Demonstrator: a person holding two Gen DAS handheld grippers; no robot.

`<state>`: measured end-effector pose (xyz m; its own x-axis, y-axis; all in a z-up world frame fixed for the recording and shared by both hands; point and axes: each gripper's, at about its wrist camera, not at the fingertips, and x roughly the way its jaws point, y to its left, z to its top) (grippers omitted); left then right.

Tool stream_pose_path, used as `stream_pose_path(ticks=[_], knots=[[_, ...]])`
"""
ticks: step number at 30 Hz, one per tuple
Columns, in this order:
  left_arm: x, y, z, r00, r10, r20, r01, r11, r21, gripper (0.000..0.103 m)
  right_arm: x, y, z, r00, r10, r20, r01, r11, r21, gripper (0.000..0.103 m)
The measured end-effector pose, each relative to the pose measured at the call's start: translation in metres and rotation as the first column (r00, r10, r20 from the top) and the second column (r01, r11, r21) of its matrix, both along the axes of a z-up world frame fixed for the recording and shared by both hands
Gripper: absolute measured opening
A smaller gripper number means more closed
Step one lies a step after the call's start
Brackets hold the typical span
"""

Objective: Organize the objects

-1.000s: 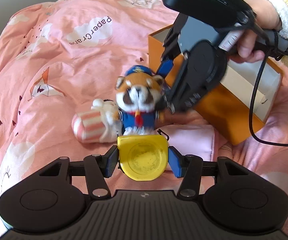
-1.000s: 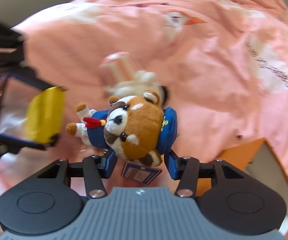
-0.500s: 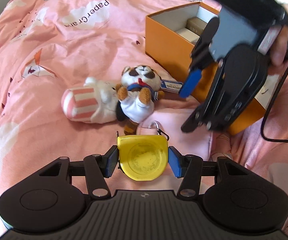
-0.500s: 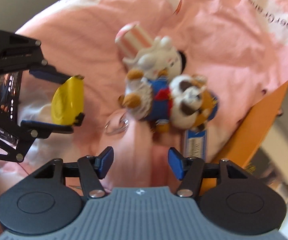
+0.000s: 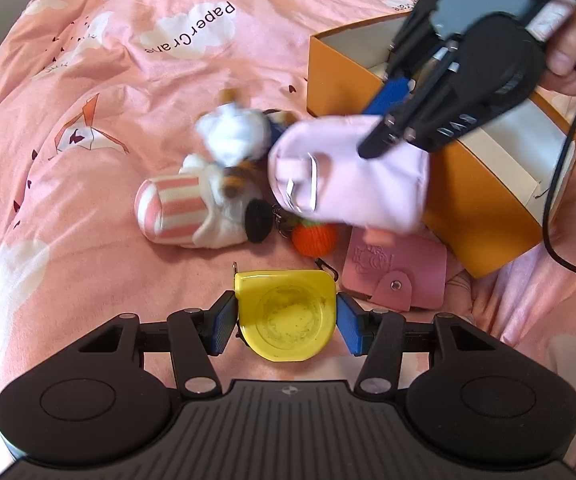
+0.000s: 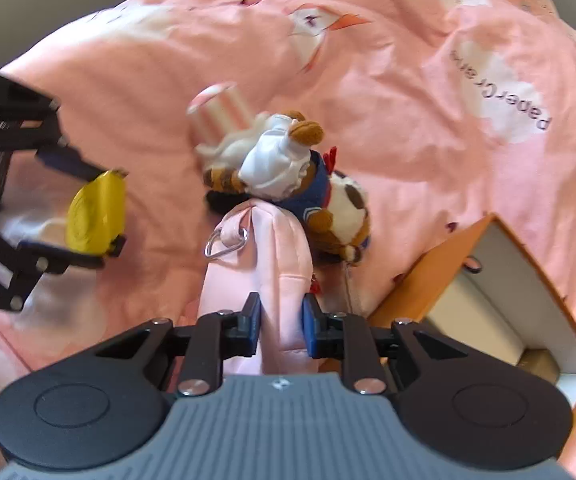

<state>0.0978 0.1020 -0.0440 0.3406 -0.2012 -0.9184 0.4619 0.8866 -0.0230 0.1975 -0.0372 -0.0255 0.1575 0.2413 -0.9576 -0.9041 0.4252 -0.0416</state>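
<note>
My left gripper is shut on a yellow tape measure low over the pink duvet; the right wrist view also shows the tape measure. My right gripper has its jaws closing on a pale pink pouch with a metal ring; the pads press its fabric. In the left wrist view the pouch hangs lifted off the bed beside the orange box. A red panda plush lies on the duvet against a pink-striped plush.
An orange knitted ball and a pink snap card holder lie under the lifted pouch. The orange box holds smaller boxes. A hand and a black cable are at the right.
My right gripper let go of the red panda plush, which now lies on the duvet, then closed on the pink pouch and raised it, uncovering the ball and card holder. The left gripper stayed put.
</note>
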Motion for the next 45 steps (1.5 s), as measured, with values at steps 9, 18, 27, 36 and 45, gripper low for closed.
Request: stream_pose_path(ticks=[9, 18, 27, 36, 45], knots=[[0.002, 0.003, -0.004, 1.000, 0.016, 0.004, -0.016, 1.000, 0.024, 0.061, 0.016, 0.005, -0.022, 0.994, -0.027, 0.107, 0.035, 0.996, -0.077, 0.029], [0.017, 0.002, -0.006, 0.997, -0.082, 0.006, 0.082, 0.993, 0.087, 0.061, -0.021, 0.021, -0.001, 0.951, 0.193, 0.240, -0.196, 0.981, -0.011, 0.040], [0.021, 0.004, -0.003, 0.982, -0.191, 0.007, 0.189, 0.973, 0.131, 0.061, -0.046, 0.042, -0.002, 0.901, 0.423, 0.097, -0.430, 0.901, 0.058, 0.038], [0.031, 0.007, -0.016, 0.971, -0.232, -0.052, 0.237, 0.960, 0.149, 0.061, -0.049, 0.066, -0.064, 0.784, 0.614, 0.088, -0.601, 0.787, -0.137, 0.040], [0.032, 0.014, -0.026, 0.974, -0.219, -0.061, 0.226, 0.964, 0.139, 0.061, -0.055, 0.068, -0.101, 0.641, 0.746, 0.178, -0.688, 0.662, -0.297, 0.046]])
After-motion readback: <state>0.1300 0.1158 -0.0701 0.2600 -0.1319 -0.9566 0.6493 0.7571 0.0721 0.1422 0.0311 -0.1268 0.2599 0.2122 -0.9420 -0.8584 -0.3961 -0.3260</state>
